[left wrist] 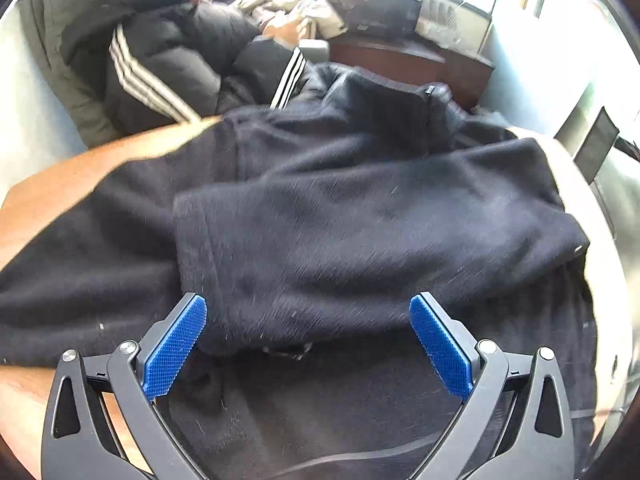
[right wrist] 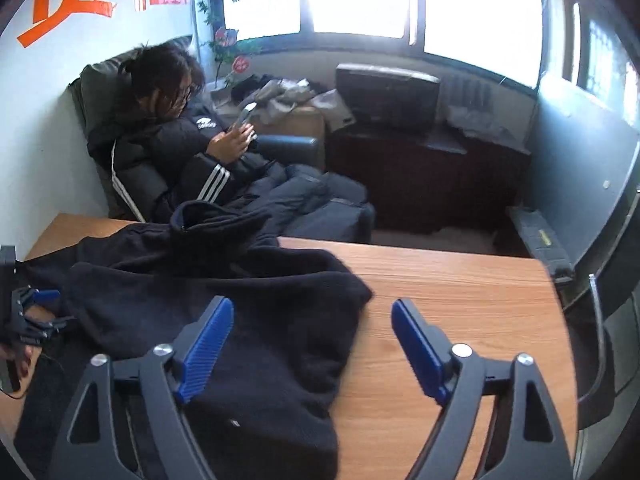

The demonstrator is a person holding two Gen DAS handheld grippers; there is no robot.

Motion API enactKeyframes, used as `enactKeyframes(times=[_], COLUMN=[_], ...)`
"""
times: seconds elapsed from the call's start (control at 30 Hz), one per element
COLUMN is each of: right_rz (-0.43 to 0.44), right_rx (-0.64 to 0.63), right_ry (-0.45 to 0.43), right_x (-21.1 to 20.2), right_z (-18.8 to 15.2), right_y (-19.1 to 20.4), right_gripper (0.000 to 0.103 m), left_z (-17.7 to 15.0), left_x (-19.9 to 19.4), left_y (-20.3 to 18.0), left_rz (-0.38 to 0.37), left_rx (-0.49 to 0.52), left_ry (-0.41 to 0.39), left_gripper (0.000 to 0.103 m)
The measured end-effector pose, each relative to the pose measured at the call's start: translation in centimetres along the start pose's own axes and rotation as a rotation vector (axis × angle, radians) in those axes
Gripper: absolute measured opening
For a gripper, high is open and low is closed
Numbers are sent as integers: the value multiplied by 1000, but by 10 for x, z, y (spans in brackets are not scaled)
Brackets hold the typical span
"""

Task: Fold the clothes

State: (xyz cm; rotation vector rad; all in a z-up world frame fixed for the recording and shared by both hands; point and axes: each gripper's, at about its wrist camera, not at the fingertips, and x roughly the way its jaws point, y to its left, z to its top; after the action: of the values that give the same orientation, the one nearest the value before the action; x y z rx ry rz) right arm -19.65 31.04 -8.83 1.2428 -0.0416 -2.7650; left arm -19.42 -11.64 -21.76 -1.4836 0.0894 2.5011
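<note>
Black fleece garment (left wrist: 320,216), soft and limp, heaped on the wooden table (right wrist: 460,292), directly beneath the left gripper (left wrist: 308,340), left of the right gripper (right wrist: 312,344). Both jaws apart, empty. Probably light, sagging when lifted; best pinched at the hem edge nearest the right gripper.

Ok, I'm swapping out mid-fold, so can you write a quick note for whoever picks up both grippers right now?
Left gripper: open, low over the black garment, nothing pinched.
Right gripper: open, empty, above the garment's right edge and bare wooden table.
Garment: on the table's left part, one layer already thrown over the rest, still rumpled.
Left: smooth it, finish the folds.
A person sits beyond the table's far edge.
</note>
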Motion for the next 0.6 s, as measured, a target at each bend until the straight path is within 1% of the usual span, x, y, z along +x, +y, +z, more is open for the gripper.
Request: enactKeyframes(times=[0.03,0.07,0.1,0.17,0.23,0.27,0.33,0.43,0.53,0.57,0.6], right_rz=[26,52,54,55,20,4,-27,-85,-155,-178,-175], right_rx=[-5,-11,-13,-17,-48,-50,-53,-22,-69,-90,-117], right_ry=[73,147,209,334,415,415,411,422,423,422,411], right_x=[31,62,84,126,147,149,152,154,154,155,151], right_z=[3,6,-2,-21,-44,-48,-54,-55,-53,-53,-51], right_y=[12,24,31,43,48,46,41,21,22,25,33], right_gripper=[49,23,17,16,16,13,13,13,13,15,22], left_z=[-5,-9,-13,-21,-29,-30,-30,-26,-23,-24,-27], left_x=[6,10,13,16,12,10,1,-30,-65,-77,-88], left_y=[0,-1,-3,-7,-12,-12,-11,-8,3,8,11], left_rz=[8,12,24,52,78,85,99,149,161,161,167], left_rx=[-4,-8,-9,-4,-1,-12,-43,-77,-138,-163,-183], left_ry=[17,24,24,25,25,26,21,-57,-113,-128,-138], left_gripper=[103,103,103,103,103,103,103,103,103,103,103])
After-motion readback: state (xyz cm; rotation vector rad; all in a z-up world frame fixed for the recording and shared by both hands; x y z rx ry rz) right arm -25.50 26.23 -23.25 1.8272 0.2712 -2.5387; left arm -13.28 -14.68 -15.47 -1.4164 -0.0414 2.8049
